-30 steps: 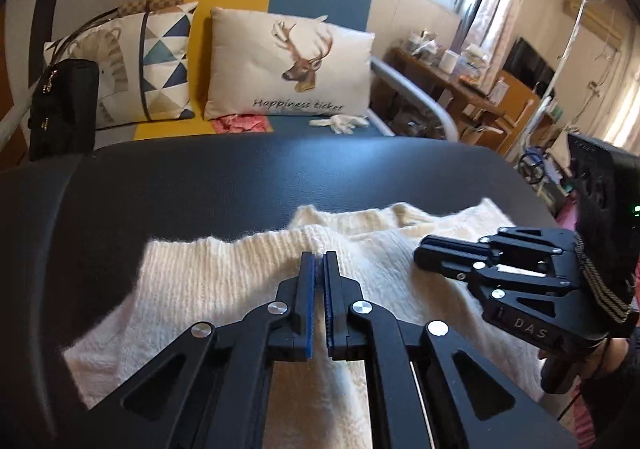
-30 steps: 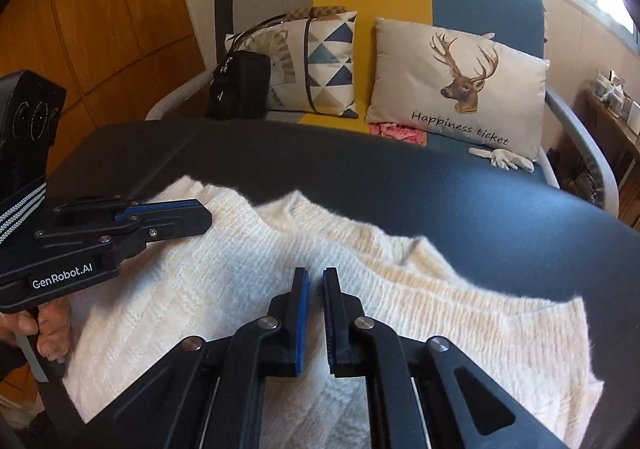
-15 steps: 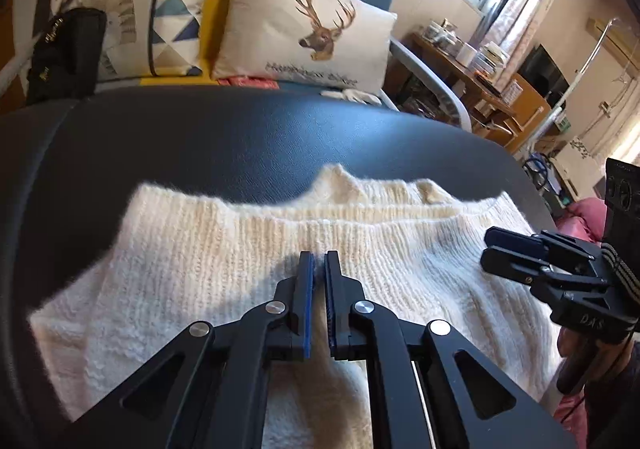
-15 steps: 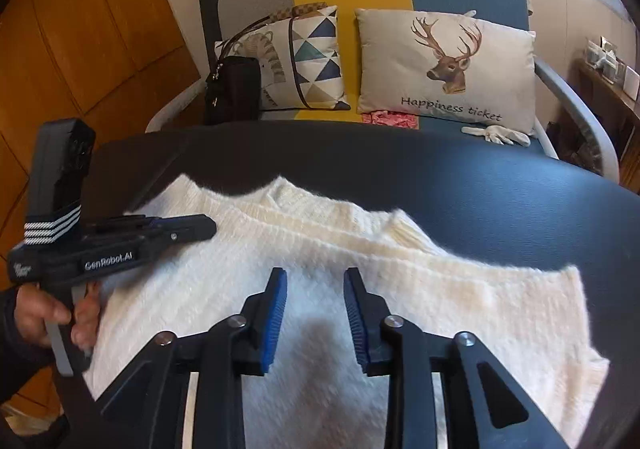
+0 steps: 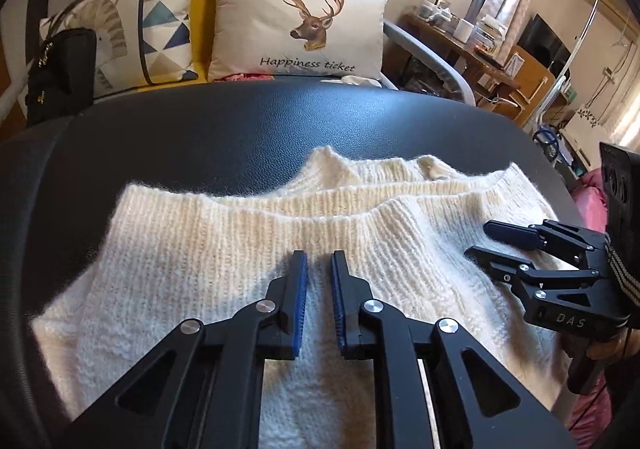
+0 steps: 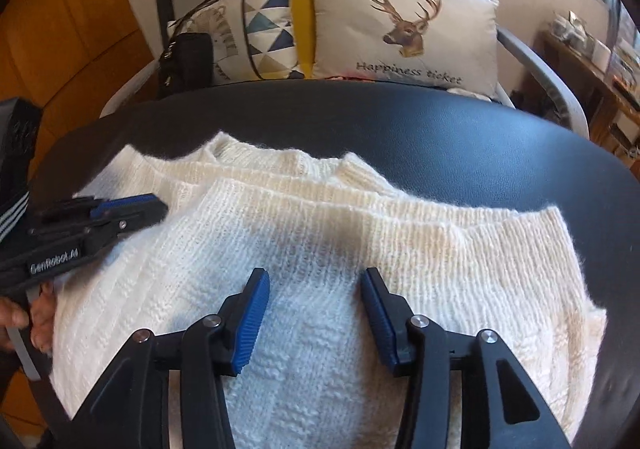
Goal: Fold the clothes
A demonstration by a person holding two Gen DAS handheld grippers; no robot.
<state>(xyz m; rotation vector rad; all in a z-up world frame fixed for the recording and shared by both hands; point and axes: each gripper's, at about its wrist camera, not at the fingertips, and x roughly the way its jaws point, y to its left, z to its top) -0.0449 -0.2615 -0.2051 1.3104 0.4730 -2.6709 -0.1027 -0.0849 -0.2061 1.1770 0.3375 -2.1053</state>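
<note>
As jaws have just been opening, both empty: sweater (image 5: 224, 249) lies under left hand-held gripper (image 5: 319, 281) and right hand-held gripper (image 6: 314, 305), long axis crosswise, folded edge ahead, both equally near.

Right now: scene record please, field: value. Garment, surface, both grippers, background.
garment: cream knit sweater, lying folded in layers, ribbed edges stacked at the far side
surface: black table, sweater on its near part
left gripper: over the sweater, jaws have just been opening, narrow gap, no cloth pinched
right gripper: over the sweater, jaws have just been opening, wider gap, nothing gripped
background: deer cushion and triangle-print cushion on a sofa beyond the table
</note>
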